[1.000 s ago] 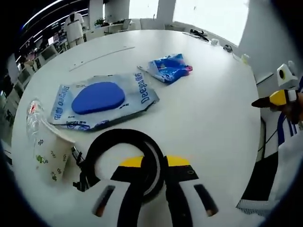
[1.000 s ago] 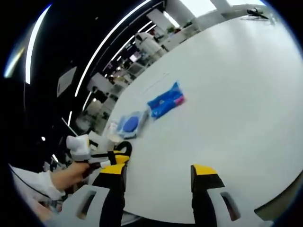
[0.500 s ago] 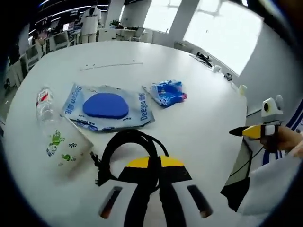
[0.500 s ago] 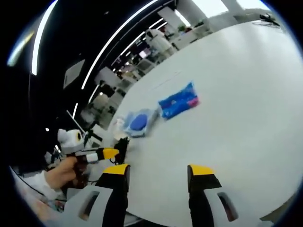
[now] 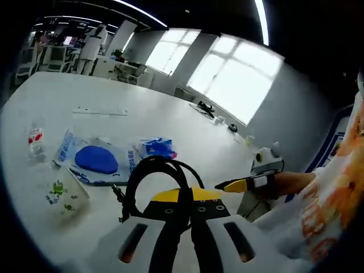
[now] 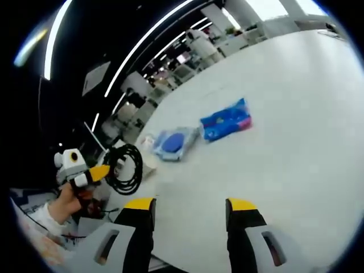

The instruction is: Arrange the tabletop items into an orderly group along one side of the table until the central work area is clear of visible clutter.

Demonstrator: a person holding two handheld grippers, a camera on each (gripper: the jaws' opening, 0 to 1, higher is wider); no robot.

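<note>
My left tongs (image 5: 181, 196) pinch the coiled black cable (image 5: 152, 181), lifted off the white bench (image 5: 170, 122). My right tongs (image 6: 187, 206) are spread, gripping nothing, above the bench, where the blue-pad packet (image 6: 173, 142) and blue wrapper (image 6: 227, 120) lie side by side.

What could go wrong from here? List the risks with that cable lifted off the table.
1. The left gripper pinches the coiled black cable at one spot on the loop, so it may slip or uncoil and hang loose.
2. The cable's dangling end could sweep the paper cup or the plastic bottle and knock them about.
3. The right gripper is open and idle, so nothing steadies the blue pouch or the blue packet if the cable drags across them.
</note>
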